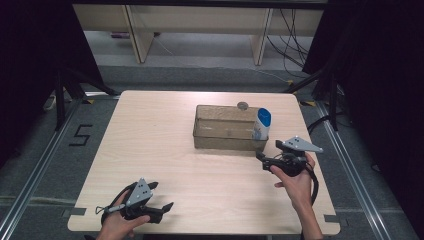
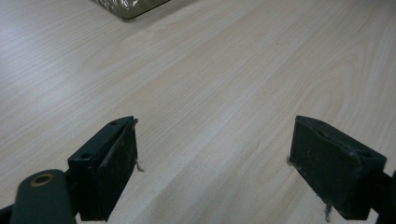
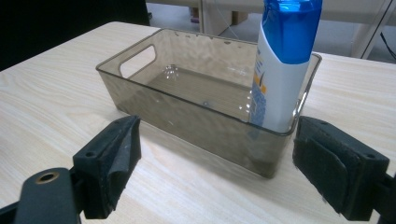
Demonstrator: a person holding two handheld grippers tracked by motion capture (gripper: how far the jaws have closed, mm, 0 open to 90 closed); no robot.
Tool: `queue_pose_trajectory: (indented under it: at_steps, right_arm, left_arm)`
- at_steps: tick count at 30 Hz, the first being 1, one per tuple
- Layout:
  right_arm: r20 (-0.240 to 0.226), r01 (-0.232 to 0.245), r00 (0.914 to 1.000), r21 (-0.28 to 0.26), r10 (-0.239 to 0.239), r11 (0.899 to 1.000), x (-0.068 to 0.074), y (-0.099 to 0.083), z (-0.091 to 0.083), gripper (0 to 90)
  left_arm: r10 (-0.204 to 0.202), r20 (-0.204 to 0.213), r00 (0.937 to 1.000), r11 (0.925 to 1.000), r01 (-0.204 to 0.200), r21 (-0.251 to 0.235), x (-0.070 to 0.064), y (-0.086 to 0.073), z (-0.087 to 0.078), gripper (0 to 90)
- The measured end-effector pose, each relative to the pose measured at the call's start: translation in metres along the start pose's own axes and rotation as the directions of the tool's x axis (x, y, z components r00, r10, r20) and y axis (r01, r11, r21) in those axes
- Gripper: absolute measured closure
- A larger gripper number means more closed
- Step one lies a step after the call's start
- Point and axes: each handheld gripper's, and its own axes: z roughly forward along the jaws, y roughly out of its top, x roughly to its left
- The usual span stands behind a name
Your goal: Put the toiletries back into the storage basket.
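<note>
The bottle stands upright in the right end of the bin, at 12 o'clock just ahead of the right gripper, whose jaws gape wide and empty. The left gripper, also wide open, sits well apart at the table's near edge; dark curtains flank the room.

Open tabletop all round — bin mid-table, bottle inside.
</note>
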Motion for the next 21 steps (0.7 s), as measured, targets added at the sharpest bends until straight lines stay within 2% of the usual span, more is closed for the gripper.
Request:
queue_pose_trajectory:
  at_steps: [1, 2, 4, 5, 7, 8, 9, 10, 11, 12, 13, 15, 18, 19, 20, 21]
  right_arm:
    - [-0.008, -0.018, 0.9998, 0.002, 0.018, 1.0, 0.002, -0.001, 0.0, 16.4]
    - [-0.004, -0.005, 1.0, -0.002, 0.005, 1.0, 0.001, -0.001, 0.0, 16.4]
    - [-0.013, -0.01, 0.9999, -0.007, 0.01, 1.0, 0.002, -0.002, -0.001, 16.5]
    - [-0.015, -0.041, 0.999, 0.008, 0.041, 0.999, 0.004, -0.003, -0.002, 16.5]
    - [0.0, 0.012, 0.9999, -0.021, -0.012, 1.0, 0.002, -0.004, -0.002, 16.5]
    - [-0.014, -0.033, 0.9993, -0.001, 0.033, 0.999, 0.005, -0.005, -0.003, 16.5]
    - [-0.012, -0.004, 0.9999, -0.005, 0.004, 1.0, 0.003, -0.005, -0.003, 16.5]
    - [-0.011, 0.0, 0.9999, -0.008, 0.0, 1.0, 0.002, -0.006, -0.004, 16.5]
    - [-0.008, -0.03, 0.9995, 0.006, 0.03, 1.0, 0.005, -0.007, -0.005, 16.5]
    - [-0.007, -0.003, 1.0, -0.002, 0.003, 1.0, 0.003, -0.007, -0.005, 16.5]
    - [-0.007, 0.004, 1.0, -0.009, -0.004, 1.0, 0.003, -0.008, -0.004, 16.5]
    - [-0.018, -0.026, 0.9995, 0.007, 0.026, 1.0, 0.005, -0.009, -0.005, 16.4]
    - [-0.02, -0.014, 0.9997, 0.008, 0.015, 1.0, 0.005, -0.01, -0.006, 16.4]
    - [-0.025, -0.037, 0.999, 0.006, 0.037, 0.999, 0.007, -0.011, -0.006, 16.2]
    - [-0.022, -0.003, 0.9998, -0.005, 0.003, 1.0, 0.005, -0.011, -0.005, 16.1]
    - [-0.026, -0.011, 0.9996, 0.0, 0.011, 1.0, 0.007, -0.012, -0.006, 15.9]
  left_arm:
    - [-0.003, 0.001, 1.0, 1.0, 0.003, 0.006, 0.0, 0.0, -0.001, 14.7]
    - [-0.003, -0.001, 1.0, 1.0, 0.003, 0.008, 0.001, 0.0, -0.001, 14.7]
    - [-0.001, 0.005, 1.0, 1.0, 0.001, 0.007, 0.001, 0.0, -0.001, 14.7]
    - [0.001, 0.001, 1.0, 1.0, -0.001, 0.006, 0.001, 0.001, -0.001, 14.7]
    - [0.003, 0.002, 1.0, 1.0, -0.003, 0.003, 0.0, 0.001, -0.001, 14.7]
    - [0.032, -0.001, 0.9995, 0.9991, -0.032, 0.028, 0.002, 0.001, -0.002, 14.7]
    - [0.032, 0.002, 0.9995, 0.999, -0.032, 0.03, 0.002, 0.001, -0.002, 14.7]
    - [0.029, -0.002, 0.9996, 0.9993, -0.029, 0.025, 0.002, 0.001, -0.002, 14.6]
    - [0.004, 0.002, 1.0, 1.0, -0.004, 0.004, 0.0, 0.001, -0.001, 14.7]
    - [0.003, 0.001, 1.0, 1.0, -0.003, 0.004, 0.0, 0.001, -0.001, 14.7]
    - [0.003, 0.001, 1.0, 1.0, -0.003, 0.004, 0.0, 0.001, -0.001, 14.7]
    - [0.001, 0.003, 1.0, 1.0, -0.001, 0.003, 0.0, 0.001, -0.001, 14.7]
    - [0.001, -0.001, 1.0, 1.0, -0.001, -0.001, 0.0, 0.0, 0.0, 14.7]
    - [0.003, 0.006, 1.0, 1.0, -0.003, 0.006, 0.0, 0.0, 0.0, 14.7]
    - [0.003, 0.004, 1.0, 1.0, -0.003, 0.005, 0.0, 0.0, 0.0, 14.7]
    - [0.003, -0.001, 1.0, 1.0, -0.003, 0.001, 0.0, 0.0, 0.0, 14.7]
